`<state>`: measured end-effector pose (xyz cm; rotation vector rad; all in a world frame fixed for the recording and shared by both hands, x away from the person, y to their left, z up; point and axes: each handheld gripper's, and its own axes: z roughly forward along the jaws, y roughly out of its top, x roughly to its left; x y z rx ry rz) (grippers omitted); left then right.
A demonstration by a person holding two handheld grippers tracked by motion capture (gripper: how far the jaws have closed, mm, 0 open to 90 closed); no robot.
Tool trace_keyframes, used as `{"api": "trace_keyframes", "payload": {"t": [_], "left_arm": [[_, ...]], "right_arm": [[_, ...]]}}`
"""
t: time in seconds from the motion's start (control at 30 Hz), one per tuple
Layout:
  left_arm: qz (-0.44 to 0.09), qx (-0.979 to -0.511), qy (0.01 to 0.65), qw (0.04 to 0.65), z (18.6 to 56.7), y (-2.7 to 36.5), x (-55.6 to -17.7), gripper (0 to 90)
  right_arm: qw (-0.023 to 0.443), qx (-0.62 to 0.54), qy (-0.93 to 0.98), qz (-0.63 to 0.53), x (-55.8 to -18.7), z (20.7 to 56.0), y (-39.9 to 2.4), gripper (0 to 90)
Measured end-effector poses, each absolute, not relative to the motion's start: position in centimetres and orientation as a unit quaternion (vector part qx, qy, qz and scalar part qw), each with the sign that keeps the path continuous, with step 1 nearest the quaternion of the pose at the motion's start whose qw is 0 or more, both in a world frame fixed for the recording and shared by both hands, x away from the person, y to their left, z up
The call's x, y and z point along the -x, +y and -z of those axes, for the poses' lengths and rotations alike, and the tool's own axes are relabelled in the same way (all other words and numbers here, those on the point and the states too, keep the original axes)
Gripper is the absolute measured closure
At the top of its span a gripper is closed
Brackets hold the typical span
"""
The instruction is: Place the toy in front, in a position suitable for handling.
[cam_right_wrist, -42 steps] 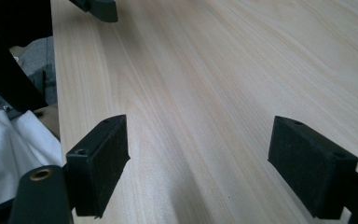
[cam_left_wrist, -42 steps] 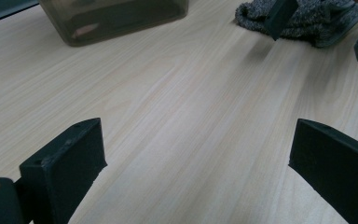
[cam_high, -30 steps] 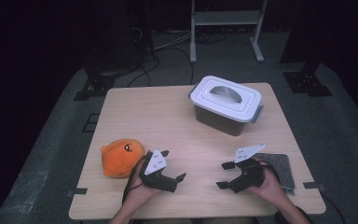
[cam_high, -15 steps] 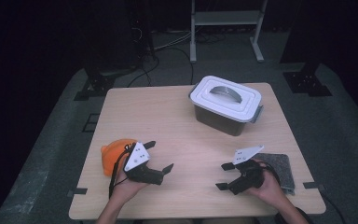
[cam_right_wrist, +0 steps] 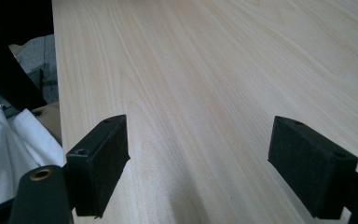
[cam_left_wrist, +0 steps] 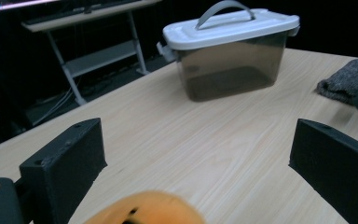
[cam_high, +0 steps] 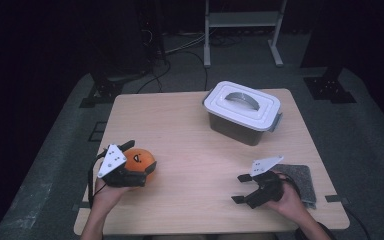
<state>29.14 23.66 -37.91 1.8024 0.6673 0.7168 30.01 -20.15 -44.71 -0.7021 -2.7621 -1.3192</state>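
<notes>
An orange plush toy (cam_high: 141,160) lies near the table's front left corner. My left gripper (cam_high: 140,157) hangs over it, open, with one jaw on each side of the toy and not closed on it. In the left gripper view the toy (cam_left_wrist: 144,210) shows blurred at the bottom between the wide-apart jaws of that gripper (cam_left_wrist: 196,156). My right gripper (cam_high: 240,188) rests low at the front right, open and holding nothing. In the right gripper view, bare wood lies between the spread jaws of the right gripper (cam_right_wrist: 198,158).
A clear grey box with a white handled lid (cam_high: 242,112) stands at the back right of the wooden table (cam_high: 190,150). A grey felt cloth (cam_high: 300,177) lies by the right hand. A metal stand and cables sit on the floor behind the table.
My left gripper has swung left from beside the orange toy to over it, so its open jaws now straddle the toy. The right gripper has stayed put.
</notes>
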Motion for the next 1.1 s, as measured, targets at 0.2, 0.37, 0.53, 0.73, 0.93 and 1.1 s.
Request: {"api": "trace_keyframes", "payload": {"t": [0.2, 0.37, 0.53, 0.73, 0.93, 1.1], "left_arm": [[-0.305, -0.745, 0.294, 0.516, 38.2, 26.2, -29.3, 2.6], [-0.294, -0.75, 0.3, 0.511, 38.8, 27.7, -29.6, 4.8], [-0.286, -0.754, 0.31, 0.504, 39.7, 28.4, -29.9, 6.1], [-0.278, -0.759, 0.319, 0.495, 40.7, 29.1, -30.4, 10.0], [-0.264, -0.759, 0.331, 0.494, 41.8, 29.9, -30.8, 13.9], [-0.243, -0.766, 0.339, 0.49, 42.8, 30.3, -31.2, 17.1]], "right_arm": [[0.0, 0.221, -0.881, 0.418, -30.0, 44.7, -20.1, 18.9], [-0.001, 0.221, -0.881, 0.418, -30.0, 44.7, -20.1, 18.9], [0.0, 0.22, -0.882, 0.416, -29.9, 44.7, -20.0, 18.9], [-0.001, 0.219, -0.882, 0.417, -29.9, 44.7, -20.1, 18.9], [-0.002, 0.22, -0.882, 0.416, -29.9, 44.7, -20.1, 18.9], [-0.002, 0.219, -0.883, 0.415, -29.9, 44.7, -20.0, 18.9]]}}
